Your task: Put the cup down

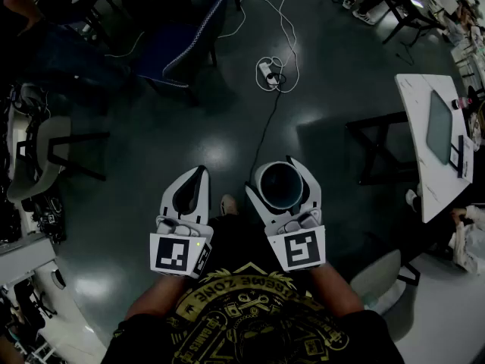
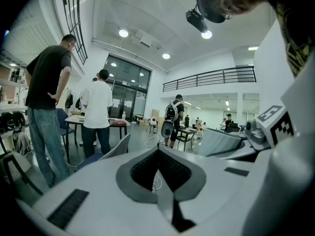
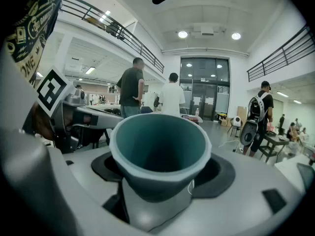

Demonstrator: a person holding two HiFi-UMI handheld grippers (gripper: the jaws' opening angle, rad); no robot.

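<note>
A grey-blue cup (image 1: 279, 188) with a dark teal inside sits upright between the jaws of my right gripper (image 1: 277, 174), which is shut on it. In the right gripper view the cup (image 3: 160, 149) fills the middle, its mouth facing the camera, and the black pads (image 3: 224, 173) press its sides. My left gripper (image 1: 193, 182) hangs level beside the right one, to its left, shut with nothing in it. Its pads (image 2: 142, 168) meet at the tips in the left gripper view. Both grippers are held in front of the person's body, high above a dark floor.
On the floor ahead lie a power strip (image 1: 269, 70) and its cables. A blue chair (image 1: 182, 48) stands at the far left, a white table (image 1: 420, 146) at the right. Beyond the grippers stand people (image 2: 47, 102) and desks (image 2: 74, 119) in a large hall.
</note>
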